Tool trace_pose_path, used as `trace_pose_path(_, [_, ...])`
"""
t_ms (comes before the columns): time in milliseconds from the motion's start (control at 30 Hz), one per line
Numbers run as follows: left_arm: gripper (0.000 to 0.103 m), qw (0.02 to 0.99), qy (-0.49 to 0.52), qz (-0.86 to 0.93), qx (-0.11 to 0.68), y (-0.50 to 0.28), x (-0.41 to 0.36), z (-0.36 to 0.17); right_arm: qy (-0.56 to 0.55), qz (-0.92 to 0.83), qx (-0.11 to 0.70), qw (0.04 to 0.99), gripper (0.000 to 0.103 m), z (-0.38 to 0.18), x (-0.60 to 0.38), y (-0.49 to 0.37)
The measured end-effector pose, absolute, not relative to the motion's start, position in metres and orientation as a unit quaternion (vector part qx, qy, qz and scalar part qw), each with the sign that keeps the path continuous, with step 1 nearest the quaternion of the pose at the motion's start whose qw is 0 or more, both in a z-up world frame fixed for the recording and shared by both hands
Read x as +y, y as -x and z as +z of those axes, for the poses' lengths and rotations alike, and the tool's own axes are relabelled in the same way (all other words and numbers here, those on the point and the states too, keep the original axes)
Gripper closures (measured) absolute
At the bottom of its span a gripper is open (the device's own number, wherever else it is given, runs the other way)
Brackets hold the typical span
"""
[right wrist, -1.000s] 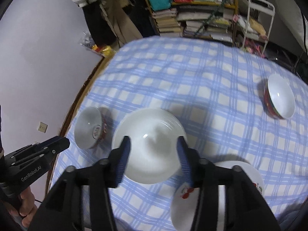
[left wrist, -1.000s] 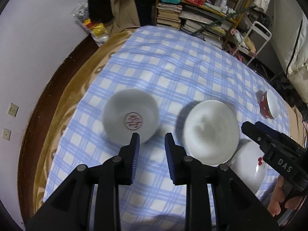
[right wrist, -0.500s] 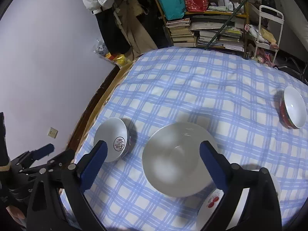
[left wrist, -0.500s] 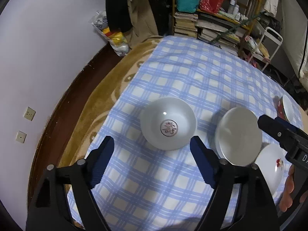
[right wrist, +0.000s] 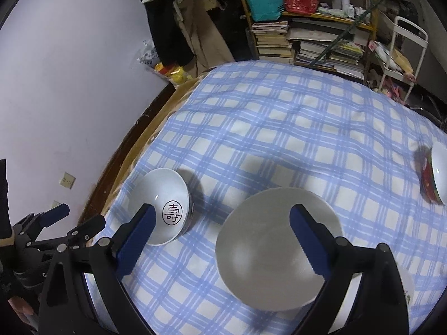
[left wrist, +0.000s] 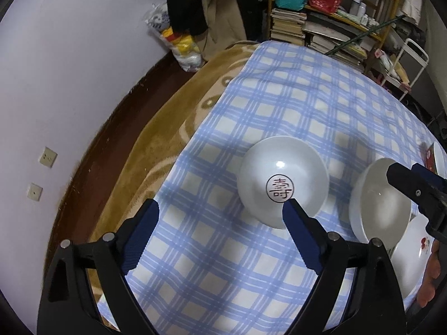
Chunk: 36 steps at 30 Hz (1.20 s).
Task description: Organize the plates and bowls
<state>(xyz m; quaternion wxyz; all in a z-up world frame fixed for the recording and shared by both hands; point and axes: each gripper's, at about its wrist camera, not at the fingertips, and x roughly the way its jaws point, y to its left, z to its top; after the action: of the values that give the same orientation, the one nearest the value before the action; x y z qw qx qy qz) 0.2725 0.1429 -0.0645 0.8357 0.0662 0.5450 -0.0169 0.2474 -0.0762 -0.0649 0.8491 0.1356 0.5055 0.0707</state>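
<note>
In the left wrist view, the left gripper fills the bottom of the frame with its jaws spread wide and widening further; nothing lies between them but the blue-and-white checked cloth, though the right finger's tip overlaps the near rim of a small white bowl. That bowl sits upright at centre right of the frame, empty, with a round red-ringed character mark printed on its inside bottom. Just right of it, apart by a narrow strip of cloth, is a larger plain white bowl, also empty. At the lower right edge a white plate with a small red motif lies partly under that larger bowl's near side. A red-sided bowl shows only as a sliver at the far right edge. In the right wrist view, the right gripper stands fully open above the large white bowl, which sits lower centre, empty, its rim free of both blue pads. The marked bowl is at lower left, showing a dark red outside, and the red bowl with a white inside is at the right edge, well apart from the others. Shelves of stacked books fill the upper right.
</note>
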Motion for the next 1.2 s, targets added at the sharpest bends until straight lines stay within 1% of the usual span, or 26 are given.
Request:
trace_pose_path(333, [0.014, 0.82, -0.025, -0.025, 0.571, -0.291, 0.159, -0.101, -0.084, 0.074, 0.514, 0.851, 0.003, -0.087, -0.046, -0.267])
trace_pose_path(433, [0.014, 0.816, -0.01, -0.032, 0.577, -0.297, 0.161, -0.111, -0.068, 0.084, 0.51, 0.853, 0.012, -0.093, -0.035, -0.271])
trace_pose_path(500, [0.014, 0.813, -0.006, -0.037, 0.58, -0.3, 0.16, -0.117, -0.059, 0.089, 0.512, 0.852, 0.026, -0.098, -0.029, -0.275])
trace_pose_path(533, [0.014, 0.814, -0.006, -0.041, 0.58, -0.301, 0.16, -0.119, -0.059, 0.092, 0.516, 0.849, 0.029, -0.101, -0.026, -0.277])
trace_pose_path(567, [0.014, 0.814, -0.007, -0.042, 0.58, -0.301, 0.16, -0.121, -0.061, 0.097, 0.522, 0.845, 0.035, -0.105, -0.024, -0.281])
trace_pose_path(600, [0.016, 0.814, -0.007, -0.044, 0.579, -0.302, 0.159, -0.123, -0.064, 0.099, 0.529, 0.841, 0.041, -0.11, -0.022, -0.284])
trace_pose_path(633, [0.018, 0.813, -0.004, -0.049, 0.58, -0.304, 0.158, -0.126, -0.063, 0.097, 0.535, 0.837, 0.044, -0.114, -0.02, -0.286])
trace_pose_path(667, [0.023, 0.811, -0.001, -0.053, 0.583, -0.305, 0.158, -0.129, -0.059, 0.093, 0.541, 0.834, 0.049, -0.118, -0.018, -0.288])
trace_pose_path(700, [0.028, 0.808, 0.004, -0.06, 0.587, -0.307, 0.158, -0.132, -0.051, 0.092, 0.546, 0.831, 0.053, -0.122, -0.015, -0.289])
trace_pose_path(733, [0.031, 0.807, 0.008, -0.07, 0.587, -0.307, 0.156, -0.134, -0.046, 0.097, 0.552, 0.827, 0.055, -0.127, -0.012, -0.29])
trace_pose_path(767, [0.039, 0.807, 0.01, -0.077, 0.586, -0.308, 0.156, -0.136, -0.046, 0.101, 0.557, 0.823, 0.061, -0.131, -0.01, -0.292])
trace_pose_path(800, [0.05, 0.807, 0.012, -0.084, 0.584, -0.307, 0.154, -0.137, -0.047, 0.105, 0.564, 0.818, 0.071, -0.135, -0.008, -0.293])
trace_pose_path(833, [0.056, 0.805, 0.013, -0.088, 0.586, -0.308, 0.153, -0.14, -0.047, 0.106, 0.57, 0.813, 0.076, -0.139, -0.006, -0.293])
trace_pose_path(867, [0.067, 0.803, 0.016, -0.09, 0.589, -0.309, 0.152, -0.143, -0.049, 0.109, 0.574, 0.81, 0.083, -0.142, -0.005, -0.294])
trace_pose_path(900, [0.074, 0.798, 0.024, -0.092, 0.595, -0.31, 0.151, -0.146, -0.054, 0.112, 0.577, 0.807, 0.091, -0.144, -0.004, -0.294])
trace_pose_path(933, [0.078, 0.791, 0.035, -0.095, 0.603, -0.311, 0.151, -0.151, -0.059, 0.116, 0.578, 0.805, 0.095, -0.146, -0.003, -0.294])
trace_pose_path(967, [0.089, 0.784, 0.048, -0.1, 0.611, -0.312, 0.152, -0.155, -0.059, 0.121, 0.582, 0.802, 0.095, -0.148, -0.001, -0.294])
trace_pose_path(1000, [0.093, 0.775, 0.062, -0.1, 0.62, -0.313, 0.152, -0.16, -0.057, 0.123, 0.584, 0.801, 0.095, -0.148, 0.001, -0.293])
trace_pose_path(1033, [0.094, 0.775, 0.066, -0.097, 0.621, -0.313, 0.152, -0.161, -0.05, 0.125, 0.584, 0.801, 0.095, -0.148, 0.003, -0.292])
trace_pose_path(1100, [0.094, 0.781, 0.055, -0.09, 0.616, -0.311, 0.148, -0.16, -0.045, 0.127, 0.582, 0.802, 0.095, -0.146, 0.005, -0.291])
trace_pose_path(1200, [0.094, 0.785, 0.039, -0.097, 0.611, -0.308, 0.143, -0.156, -0.07, 0.124, 0.585, 0.798, 0.095, -0.147, -0.002, -0.29])
